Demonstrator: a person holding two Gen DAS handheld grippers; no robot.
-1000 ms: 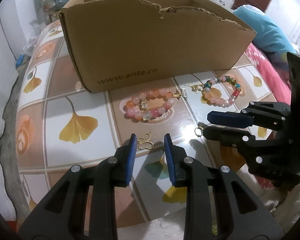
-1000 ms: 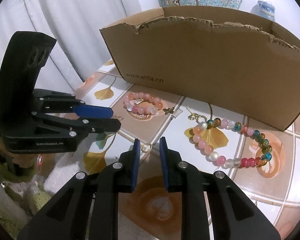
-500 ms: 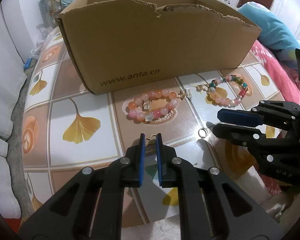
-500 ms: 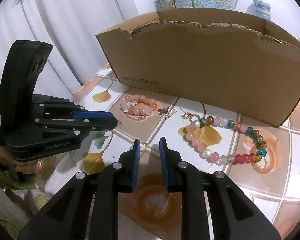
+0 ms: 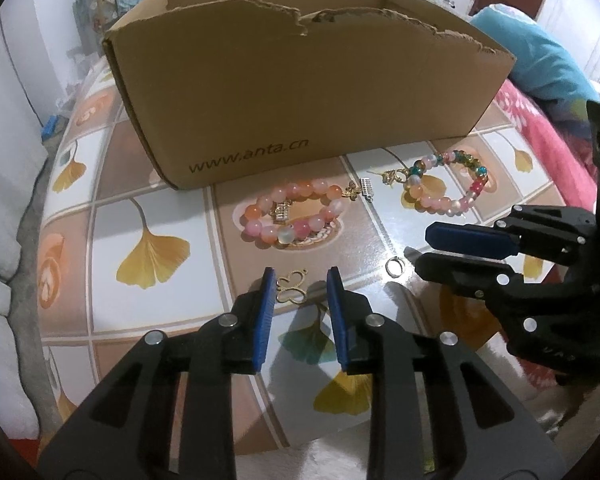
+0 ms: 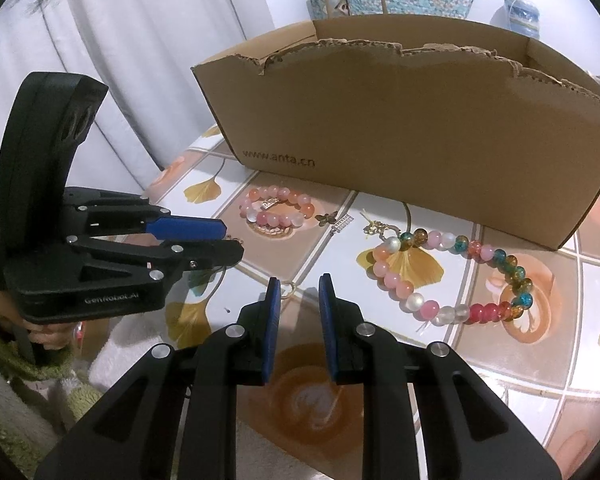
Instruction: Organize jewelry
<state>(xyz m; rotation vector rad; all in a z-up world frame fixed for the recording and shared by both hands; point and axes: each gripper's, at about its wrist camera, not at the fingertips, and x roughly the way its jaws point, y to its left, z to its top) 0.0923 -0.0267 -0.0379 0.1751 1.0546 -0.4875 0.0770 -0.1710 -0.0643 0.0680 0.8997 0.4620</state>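
A gold butterfly charm [image 5: 291, 289] lies on the tiled table between the tips of my open left gripper [image 5: 301, 280]. A small gold ring [image 5: 395, 267] lies to its right, just ahead of my right gripper [image 5: 422, 254]; it also shows in the right wrist view [image 6: 287, 289] by my right gripper [image 6: 299, 287], which is open and empty. A pink bead bracelet [image 5: 296, 212] [image 6: 275, 210] and a multicoloured bead bracelet [image 5: 448, 186] [image 6: 456, 276] lie in front of the cardboard box [image 5: 300, 92] [image 6: 412, 136]. My left gripper [image 6: 230, 242] sits to the left.
A small butterfly charm and silver clasp [image 5: 360, 191] lie between the bracelets. The table edge is close below both grippers. Pink and blue bedding [image 5: 540, 80] lies to the right, white curtains [image 6: 120, 60] to the left.
My left gripper closed around the gold butterfly charm half a second ago and has now opened again, leaving the charm on the table. My right gripper opened slightly wider.
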